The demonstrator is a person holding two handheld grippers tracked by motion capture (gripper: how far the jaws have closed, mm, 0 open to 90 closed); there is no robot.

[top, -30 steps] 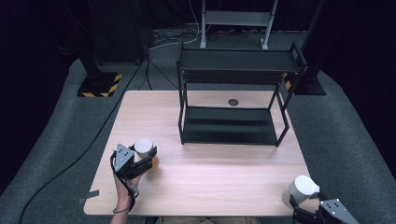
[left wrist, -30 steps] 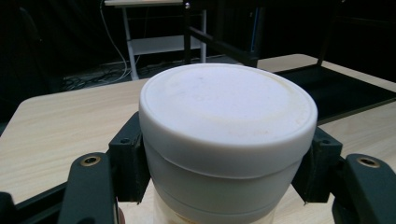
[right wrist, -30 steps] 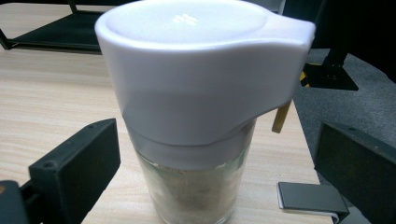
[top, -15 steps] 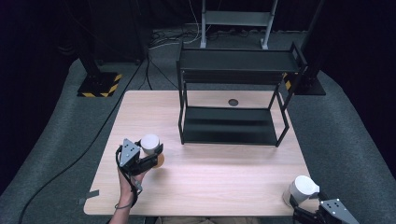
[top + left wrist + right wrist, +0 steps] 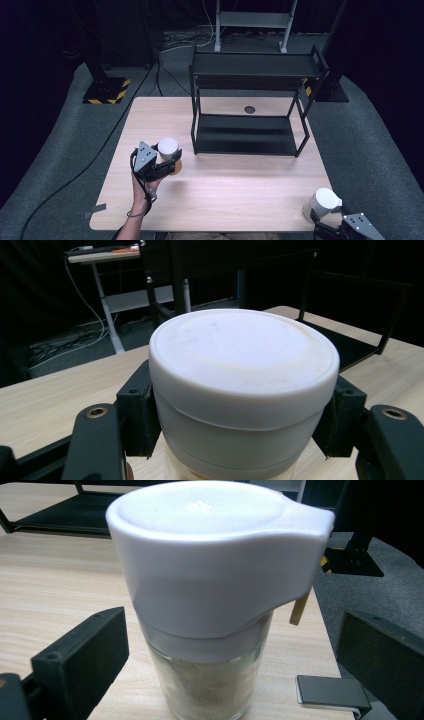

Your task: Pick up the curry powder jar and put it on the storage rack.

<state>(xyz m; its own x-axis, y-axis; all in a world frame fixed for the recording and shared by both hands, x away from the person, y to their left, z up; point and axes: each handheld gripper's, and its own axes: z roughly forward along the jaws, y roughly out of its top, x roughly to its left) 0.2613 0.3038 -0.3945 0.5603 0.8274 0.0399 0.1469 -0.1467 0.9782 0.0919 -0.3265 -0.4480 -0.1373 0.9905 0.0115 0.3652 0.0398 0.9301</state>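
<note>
**Two white-lidded jars, one in each gripper's reach**

The left gripper (image 5: 167, 161) is sitting over the left part of the table (image 5: 235, 180), held by a hand (image 5: 142, 182) coming in from the bottom edge. Its jaws are pressing against both sides of a jar (image 5: 240, 395) with a round white lid; in the left gripper view the black pads are touching the lid's wall on each flank, so the claw is clamped on this jar. Below the lid a pale, yellowish body is just showing.

The right gripper (image 5: 330, 226) is lying at the table's near right corner. Between its jaws a glass shaker (image 5: 215, 610) is standing upright on the wood, its white cap carrying a spout-like lip toward one side and its glass holding pale powder. In the right gripper view the jaws are standing clear of the glass on either side, so this claw is apart and gripping nothing.

A black two-tier rack (image 5: 250, 80) is standing at the far middle of the table, well apart from both containers.
</note>
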